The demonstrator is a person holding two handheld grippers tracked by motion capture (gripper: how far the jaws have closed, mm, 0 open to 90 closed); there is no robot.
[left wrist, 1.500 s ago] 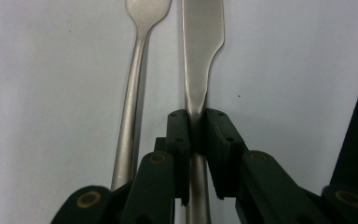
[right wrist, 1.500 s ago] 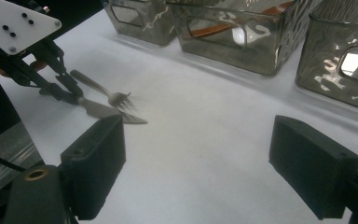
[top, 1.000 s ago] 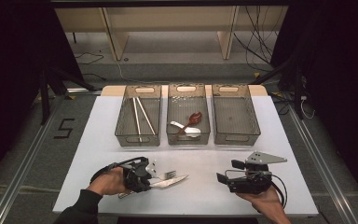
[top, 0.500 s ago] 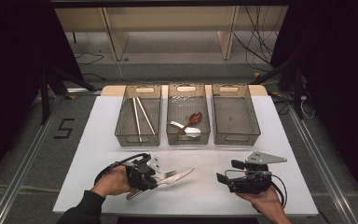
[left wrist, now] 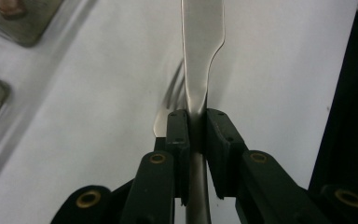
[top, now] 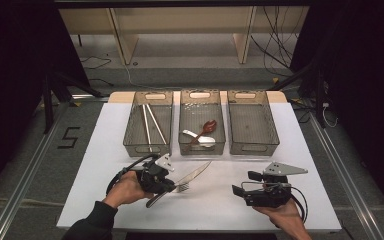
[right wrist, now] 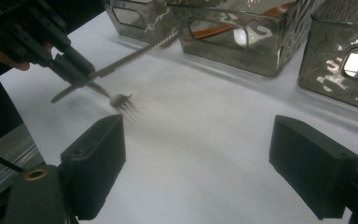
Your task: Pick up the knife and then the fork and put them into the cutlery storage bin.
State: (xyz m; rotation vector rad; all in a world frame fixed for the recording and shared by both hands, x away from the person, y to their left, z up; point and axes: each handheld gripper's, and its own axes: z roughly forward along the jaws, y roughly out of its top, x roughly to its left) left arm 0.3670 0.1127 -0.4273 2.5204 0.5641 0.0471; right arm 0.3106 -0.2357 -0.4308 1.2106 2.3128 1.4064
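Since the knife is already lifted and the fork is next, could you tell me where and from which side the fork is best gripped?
Grip the fork by its handle, coming from above with jaws across it: it lies flat on the table, so only the narrow shaft offers opposing sides. The left gripper, shut on the knife, crosses that handle; the open right gripper seems freer.

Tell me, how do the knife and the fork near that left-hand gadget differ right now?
The knife is clamped between the jaws of the left gripper and lifted, its blade slanting up toward the bins; the fork lies flat on the white table, apparently untouched. In the right gripper view the knife shows a serrated edge, while the fork ends in tines. The knife looks longer. Both look like silvery metal cutlery.
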